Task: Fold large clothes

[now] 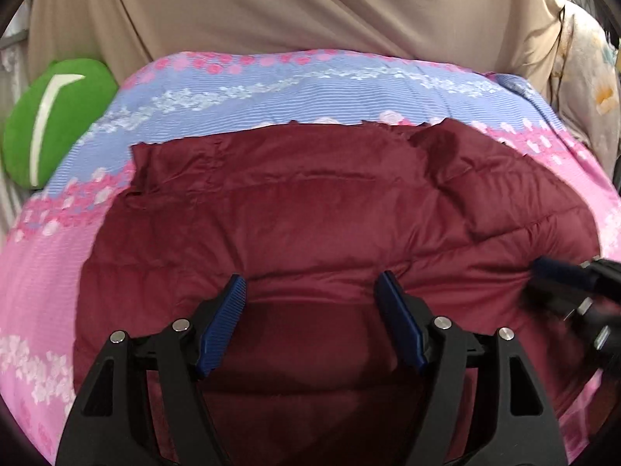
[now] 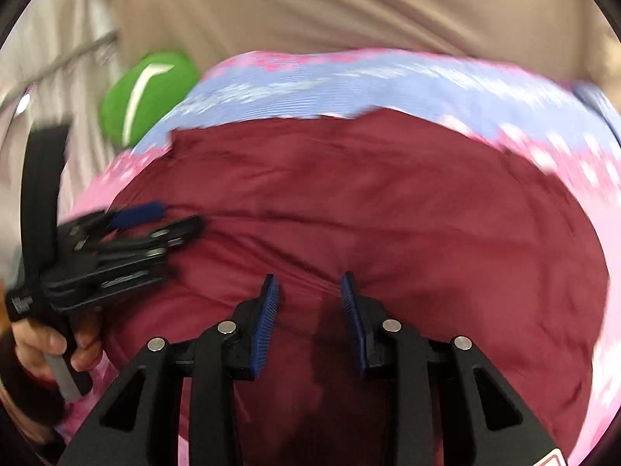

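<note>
A dark red quilted jacket [image 1: 310,202] lies spread flat on the bed, with one part folded over at its far right. My left gripper [image 1: 310,281] hovers over the jacket's near part, jaws wide apart and nothing pinched between them. My right gripper [image 2: 309,280] stands partly open over the jacket [image 2: 368,194]. A raised crease of the fabric runs between its blue pads [image 2: 268,318], which do not press on it. Each gripper also shows blurred in the other's view: the right gripper [image 1: 551,272] at the right edge, the left gripper [image 2: 167,221] at the left with a hand [image 2: 46,343] on its grip.
The bed cover [image 1: 233,89] is pink and blue with flower bands. A green cushion [image 1: 50,124] lies at the far left of the bed. A beige cloth [image 1: 291,7] hangs behind the bed, and a pale flowered fabric [image 1: 590,89] at the right.
</note>
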A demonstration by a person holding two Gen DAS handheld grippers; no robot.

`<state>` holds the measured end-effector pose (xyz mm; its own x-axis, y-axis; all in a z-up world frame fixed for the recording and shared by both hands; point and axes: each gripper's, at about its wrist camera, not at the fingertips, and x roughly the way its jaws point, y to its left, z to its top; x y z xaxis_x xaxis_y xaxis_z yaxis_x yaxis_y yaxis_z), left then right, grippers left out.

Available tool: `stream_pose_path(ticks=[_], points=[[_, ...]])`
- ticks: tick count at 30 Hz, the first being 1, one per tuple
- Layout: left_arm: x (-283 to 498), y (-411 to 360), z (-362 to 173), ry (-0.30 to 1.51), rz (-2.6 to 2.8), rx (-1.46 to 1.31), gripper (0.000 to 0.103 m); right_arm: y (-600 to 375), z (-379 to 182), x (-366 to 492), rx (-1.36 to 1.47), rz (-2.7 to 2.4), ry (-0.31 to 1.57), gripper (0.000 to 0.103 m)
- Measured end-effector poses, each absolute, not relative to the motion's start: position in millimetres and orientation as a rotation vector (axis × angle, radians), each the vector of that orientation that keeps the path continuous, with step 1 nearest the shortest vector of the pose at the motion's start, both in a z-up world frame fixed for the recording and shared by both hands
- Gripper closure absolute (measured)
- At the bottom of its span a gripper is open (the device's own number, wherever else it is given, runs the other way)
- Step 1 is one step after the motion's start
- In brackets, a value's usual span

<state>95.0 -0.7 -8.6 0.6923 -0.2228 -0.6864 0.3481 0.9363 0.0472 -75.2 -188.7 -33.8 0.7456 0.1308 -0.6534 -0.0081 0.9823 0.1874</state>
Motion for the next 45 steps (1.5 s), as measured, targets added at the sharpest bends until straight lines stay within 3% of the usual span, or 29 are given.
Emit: stream_pose_path(ticks=[16,19,21,22,29,31,32,33,35,40,45], points=[[66,34,-15,0.742,-0.25,0.149,0.028,-276,-54,-147,0.409,-0.147,0.688,0.082],[50,77,-4,0.745,-0.194,0.084,0.028,-294,-49,-178,0.42,-0.269,0.662,0.071],[40,117,2,0.758,-0.135,0.008,0.027,-308,-48,-203,0.461,-0.32,0.647,0.05],[36,136,4,0.766,-0.109,-0.035,0.027,-313,-50,-212,0.48,-0.336,0.647,0.045],[34,193,-11,0.86,-0.155,-0.3,0.024,-321,-73,-224,0.671,-0.192,0.672,0.041],[35,185,-17,0.882,-0.219,-0.315,0.038,-314,-75,-219,0.662,-0.171,0.675,0.04],[36,180,-20,0.906,-0.249,-0.315,0.057,-309,-74,-215,0.644,-0.18,0.678,0.049],[34,177,-21,0.916,-0.261,-0.314,0.073,-304,-72,-214,0.618,-0.199,0.675,0.072],[28,172,-14,0.901,-0.266,-0.28,0.093,-302,-65,-219,0.602,-0.201,0.65,0.092],[1,188,14,0.873,-0.302,-0.255,0.098,-311,-39,-255,0.615,-0.17,0.57,0.099],[-17,192,-22,1.026,-0.216,-0.19,0.099,-310,-79,-264,0.572,-0.234,0.773,0.099]])
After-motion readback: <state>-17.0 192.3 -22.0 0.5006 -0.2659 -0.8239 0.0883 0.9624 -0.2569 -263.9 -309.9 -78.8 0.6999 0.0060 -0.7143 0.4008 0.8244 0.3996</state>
